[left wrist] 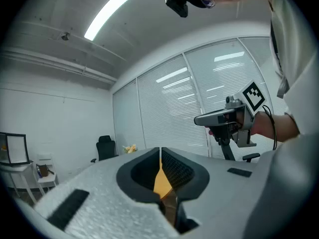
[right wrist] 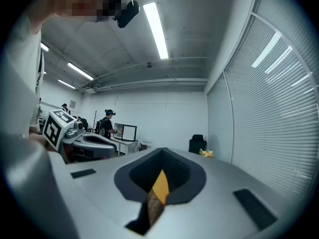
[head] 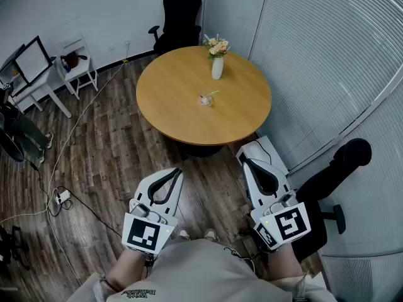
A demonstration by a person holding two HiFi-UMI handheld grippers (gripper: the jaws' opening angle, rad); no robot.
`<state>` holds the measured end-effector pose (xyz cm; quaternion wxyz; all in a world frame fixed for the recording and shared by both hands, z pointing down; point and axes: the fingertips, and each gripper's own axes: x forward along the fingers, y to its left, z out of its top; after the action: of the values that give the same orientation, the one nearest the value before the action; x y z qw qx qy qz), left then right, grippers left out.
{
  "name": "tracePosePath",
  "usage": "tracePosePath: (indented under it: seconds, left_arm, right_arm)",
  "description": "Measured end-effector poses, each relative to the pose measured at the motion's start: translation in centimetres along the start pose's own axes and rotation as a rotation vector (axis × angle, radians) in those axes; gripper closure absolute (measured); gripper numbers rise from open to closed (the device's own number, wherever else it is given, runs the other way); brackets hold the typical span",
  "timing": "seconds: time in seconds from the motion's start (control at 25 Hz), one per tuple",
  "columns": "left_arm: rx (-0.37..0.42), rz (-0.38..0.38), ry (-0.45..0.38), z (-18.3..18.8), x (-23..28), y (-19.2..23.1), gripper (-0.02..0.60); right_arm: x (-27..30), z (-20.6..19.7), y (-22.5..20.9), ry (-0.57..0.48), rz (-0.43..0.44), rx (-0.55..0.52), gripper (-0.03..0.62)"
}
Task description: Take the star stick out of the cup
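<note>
**A:** Where's the star stick (head: 213,94)?

**B:** In the cup (head: 205,100), mid-table (head: 170,109), well ahead. The left gripper (head: 177,170) and right gripper (head: 245,161) hang by the body, fingers (right wrist: 182,176) together on nothing.

**A:** Best approach?

**B:** Step close, open one gripper, pinch the stick above the rim and lift straight up.

**A:** Any writing?

**B:** Only square markers; the shirt print is unreadable.
</note>
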<state>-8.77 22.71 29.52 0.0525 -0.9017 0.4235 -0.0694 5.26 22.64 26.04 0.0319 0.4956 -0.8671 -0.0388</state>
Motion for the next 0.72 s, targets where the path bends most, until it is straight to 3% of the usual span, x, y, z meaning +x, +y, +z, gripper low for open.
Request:
tracePosePath:
  seconds: [0.72]
  left_arm:
    - [-0.021, -0.032, 0.026, 0.0, 2.0, -1.8, 0.549]
  right_arm:
    - [-0.7, -1.5, -1.6, -0.004, 0.016, 0.067, 0.565]
